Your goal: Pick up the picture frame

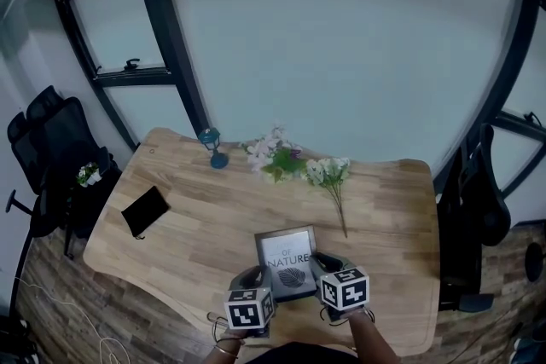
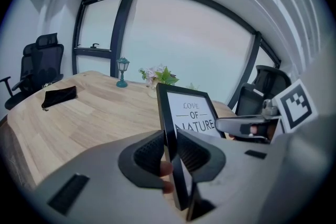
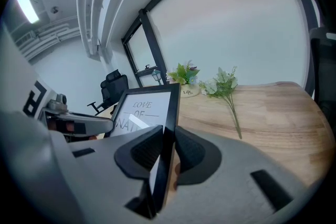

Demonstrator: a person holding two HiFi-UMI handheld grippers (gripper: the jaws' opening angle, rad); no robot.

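Observation:
A black picture frame [image 1: 287, 262] with a white print reading "LOVE OF NATURE" is held above the near part of the wooden table [image 1: 196, 226]. My left gripper [image 1: 258, 279] is shut on the frame's left edge [image 2: 167, 128]. My right gripper [image 1: 322, 267] is shut on its right edge [image 3: 169, 128]. In the left gripper view the right gripper [image 2: 247, 126] shows beyond the print. In the right gripper view the left gripper [image 3: 79, 123] shows at the left. The frame's lower part is hidden by the grippers' bodies.
A black pouch [image 1: 145, 210] lies on the table's left side. At the far edge stand a small teal lantern [image 1: 212, 146] and a flower pot [image 1: 275, 156]; a loose flower sprig [image 1: 331, 179] lies to the right. Office chairs [image 1: 51, 151] flank the table.

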